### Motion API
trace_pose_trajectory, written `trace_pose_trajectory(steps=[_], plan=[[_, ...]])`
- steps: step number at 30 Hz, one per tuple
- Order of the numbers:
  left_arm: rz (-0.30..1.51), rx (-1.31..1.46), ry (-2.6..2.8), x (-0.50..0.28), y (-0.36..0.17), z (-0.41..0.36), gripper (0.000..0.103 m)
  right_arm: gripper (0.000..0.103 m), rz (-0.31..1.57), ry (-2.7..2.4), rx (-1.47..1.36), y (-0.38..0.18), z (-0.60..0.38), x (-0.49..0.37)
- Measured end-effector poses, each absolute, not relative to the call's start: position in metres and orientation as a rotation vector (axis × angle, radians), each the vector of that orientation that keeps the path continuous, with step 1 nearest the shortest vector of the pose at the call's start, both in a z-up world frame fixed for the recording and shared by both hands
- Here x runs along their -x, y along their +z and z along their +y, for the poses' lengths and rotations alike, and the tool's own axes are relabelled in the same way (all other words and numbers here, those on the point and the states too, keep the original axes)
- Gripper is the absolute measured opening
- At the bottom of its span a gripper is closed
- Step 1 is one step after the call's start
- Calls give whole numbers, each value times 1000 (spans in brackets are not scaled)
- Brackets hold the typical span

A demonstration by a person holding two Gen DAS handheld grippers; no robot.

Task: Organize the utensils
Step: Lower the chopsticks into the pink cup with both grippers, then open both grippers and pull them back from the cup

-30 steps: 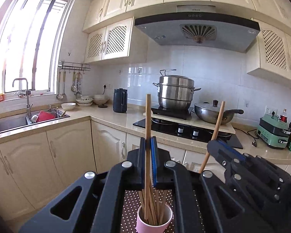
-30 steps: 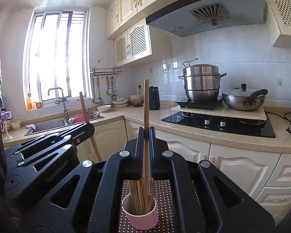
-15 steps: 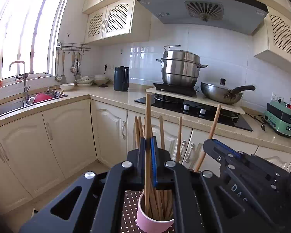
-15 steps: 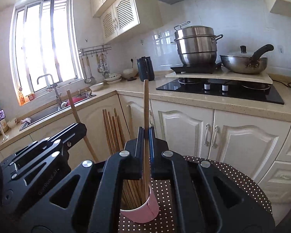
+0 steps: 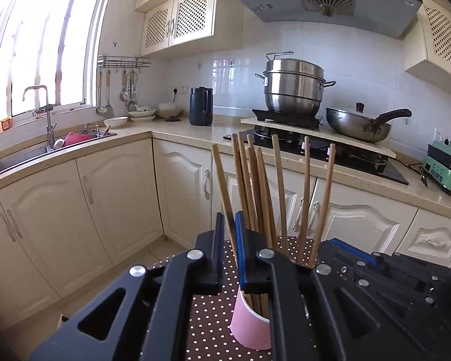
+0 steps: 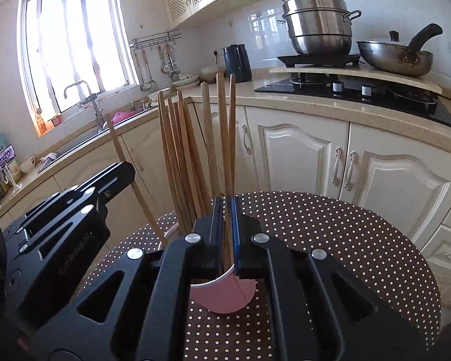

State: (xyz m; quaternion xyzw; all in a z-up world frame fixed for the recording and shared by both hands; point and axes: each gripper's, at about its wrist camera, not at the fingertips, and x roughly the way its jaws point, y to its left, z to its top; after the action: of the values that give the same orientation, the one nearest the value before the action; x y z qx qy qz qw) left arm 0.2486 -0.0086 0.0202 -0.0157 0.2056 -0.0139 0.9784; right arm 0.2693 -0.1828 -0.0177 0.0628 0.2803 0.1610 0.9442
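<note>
Chopsticks crowding pink cup, dotted table, stove behind

Colours and patterns seen across the kitchen

A pink cup is seen on a table covered in brown cloth dotted with white. Light brown wood is shown by the chopsticks. Black is worn by both grippers, left and right, with blue pads on the jaws. Cream is seen on the cabinets, speckled beige on the counter, silver on the pot, and mint green on the appliance.
</note>
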Motion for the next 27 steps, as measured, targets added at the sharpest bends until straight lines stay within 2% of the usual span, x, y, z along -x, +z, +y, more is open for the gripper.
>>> trace_pose_trajectory(steps=[5, 7, 9, 10, 11, 21, 27], plan=[[424, 19, -26, -242, 17, -7, 10, 9, 598, 305, -155, -27, -192, -262], [423, 18, -29, -237, 16, -7, 24, 14, 603, 293, -157, -29, -196, -258], [410, 14, -27, -231, 17, -5, 25, 31, 591, 284, -162, -29, -200, -250], [407, 11, -25, -227, 18, -5, 26, 60, 578, 274, -161, -28, -202, -245], [406, 10, -23, -224, 18, -5, 26, 68, 557, 264, -158, -26, -204, -240], [360, 13, -29, -163, 34, -1, 33, 68, 450, 243, -145, -7, -218, -177], [332, 8, -30, -119, 41, 2, 37, 72, 387, 247, -174, 11, -228, -137]])
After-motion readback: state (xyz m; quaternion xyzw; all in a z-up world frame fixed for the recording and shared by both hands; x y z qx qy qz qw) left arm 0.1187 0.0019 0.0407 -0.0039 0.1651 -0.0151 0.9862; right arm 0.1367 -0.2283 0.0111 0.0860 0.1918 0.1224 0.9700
